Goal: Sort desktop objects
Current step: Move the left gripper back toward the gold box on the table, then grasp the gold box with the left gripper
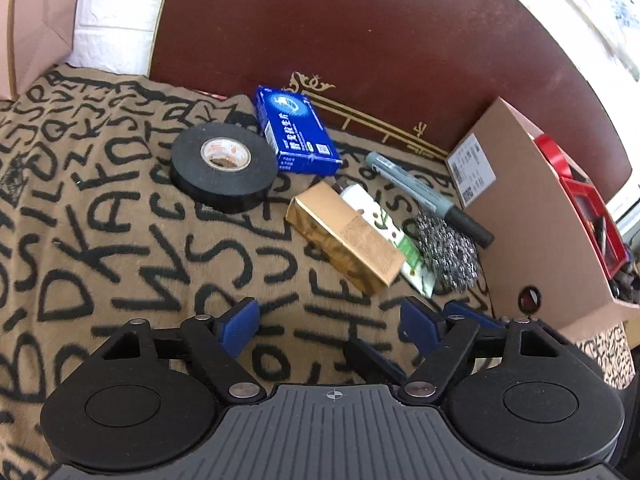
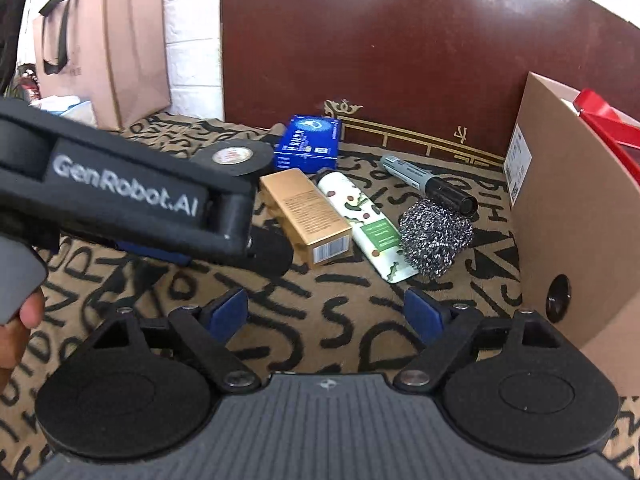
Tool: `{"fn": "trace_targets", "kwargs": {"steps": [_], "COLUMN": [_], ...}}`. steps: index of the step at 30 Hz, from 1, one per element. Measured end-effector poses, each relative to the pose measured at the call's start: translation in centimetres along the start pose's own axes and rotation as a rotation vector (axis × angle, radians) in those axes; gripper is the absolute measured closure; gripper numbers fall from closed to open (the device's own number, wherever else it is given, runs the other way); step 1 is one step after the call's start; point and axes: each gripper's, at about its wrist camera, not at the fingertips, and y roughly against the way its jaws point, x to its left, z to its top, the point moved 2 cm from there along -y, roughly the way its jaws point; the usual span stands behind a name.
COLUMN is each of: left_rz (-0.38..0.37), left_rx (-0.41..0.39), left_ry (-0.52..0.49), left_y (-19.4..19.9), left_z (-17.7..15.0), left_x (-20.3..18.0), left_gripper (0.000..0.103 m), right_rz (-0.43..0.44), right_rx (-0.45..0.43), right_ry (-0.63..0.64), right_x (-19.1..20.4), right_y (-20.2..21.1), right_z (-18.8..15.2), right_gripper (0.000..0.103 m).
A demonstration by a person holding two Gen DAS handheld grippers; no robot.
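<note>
Letter-patterned tan cloth (image 1: 120, 240) covered the surface; near its back edge lay a black tape roll (image 1: 224, 166), blue carton (image 1: 298, 132), gold box (image 1: 346, 238) and steel scourer (image 1: 448, 254). Left gripper (image 1: 332, 326) and right gripper (image 2: 326, 312) hovered, jaws wide, empty.

White brick wall (image 2: 192, 40) (perhaps painted) behind maroon board (image 2: 400, 48).

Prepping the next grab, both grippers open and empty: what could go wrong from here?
1. The gold box, the white patterned tube and the steel wool scrubber lie packed side by side, so closing on one may drag or catch a neighbour.
2. The marker rests against the scrubber and could roll if the scrubber moves.
3. The left gripper sits just in front of the right gripper; both heading for the cluster could collide.
</note>
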Motion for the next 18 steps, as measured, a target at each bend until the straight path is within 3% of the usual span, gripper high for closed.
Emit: {"fn": "trace_targets", "kwargs": {"steps": [8,16,18], "left_rz": [-0.046,-0.022,-0.006], "left_rx": [-0.006,-0.015,-0.014], "left_ry": [0.063,0.066,0.051], "left_y": [-1.7,-4.0,-4.3], "left_z": [2.5,3.9,4.0], "left_x": [0.3,-0.3,-0.4], "left_gripper": [0.016,0.016,0.022], "right_rz": [-0.016,-0.002,0.002], "right_rx": [-0.019,-0.032,-0.032], "right_ry": [-0.057,-0.075,-0.067], "right_x": [-1.4,-2.6,-2.6], "right_y": [-2.1,-3.7,-3.9], "right_z": [0.8,1.4,1.6], "right_gripper": [0.011,0.007,0.008]}}
